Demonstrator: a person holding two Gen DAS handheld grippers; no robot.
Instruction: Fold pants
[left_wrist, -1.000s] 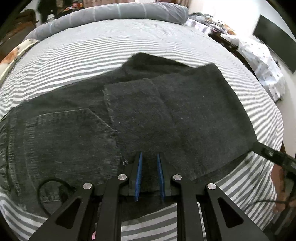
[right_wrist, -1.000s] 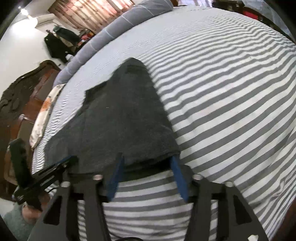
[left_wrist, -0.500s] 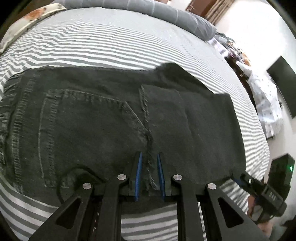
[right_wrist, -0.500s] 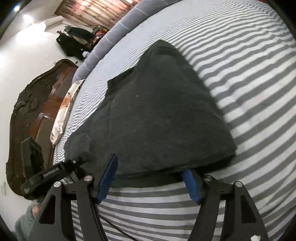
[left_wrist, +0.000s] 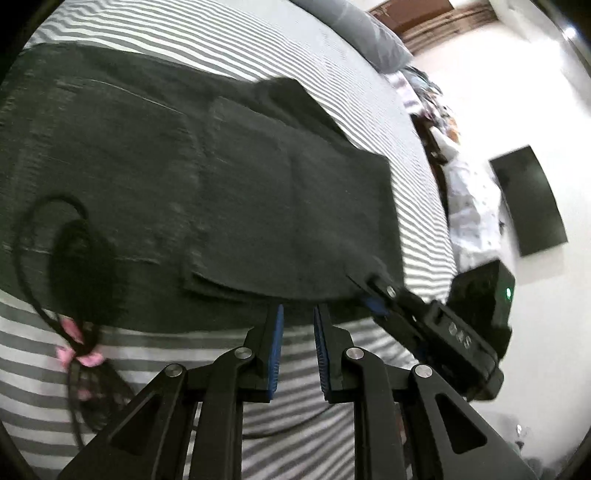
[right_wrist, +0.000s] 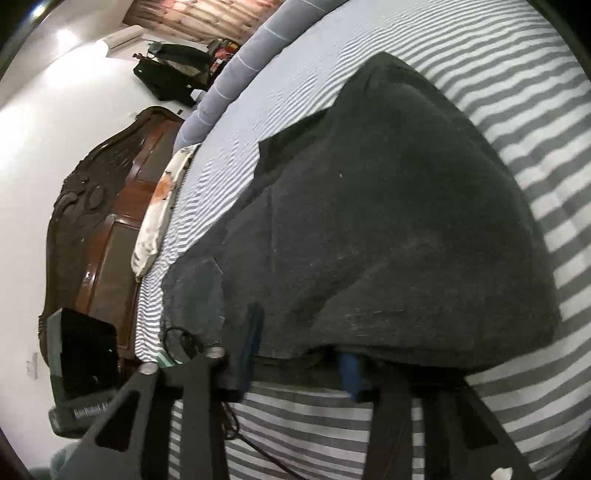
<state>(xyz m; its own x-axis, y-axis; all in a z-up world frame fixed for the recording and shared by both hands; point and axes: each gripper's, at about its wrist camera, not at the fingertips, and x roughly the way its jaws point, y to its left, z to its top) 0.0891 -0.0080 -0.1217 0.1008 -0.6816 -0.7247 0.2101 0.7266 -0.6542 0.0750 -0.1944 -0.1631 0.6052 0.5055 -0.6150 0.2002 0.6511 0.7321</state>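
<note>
Dark pants folded on striped bedsheet, no legible label.

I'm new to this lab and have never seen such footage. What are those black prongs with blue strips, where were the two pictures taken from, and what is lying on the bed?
The prongs are two handheld grippers: a person holds one in each hand, with no robot arm. Each carries a wide-angle camera looking along its two blue-padded fingers, which bends the picture.

One picture comes from the left gripper. Its fingers stand a little apart with nothing between them, just short of the near edge of the pants. The right gripper shows at its right side.

The other comes from the right gripper. Its fingers are spread wide at the pants' near edge; whether they pinch cloth is hidden.

The dark pants lie partly folded on a striped sheet.
</note>
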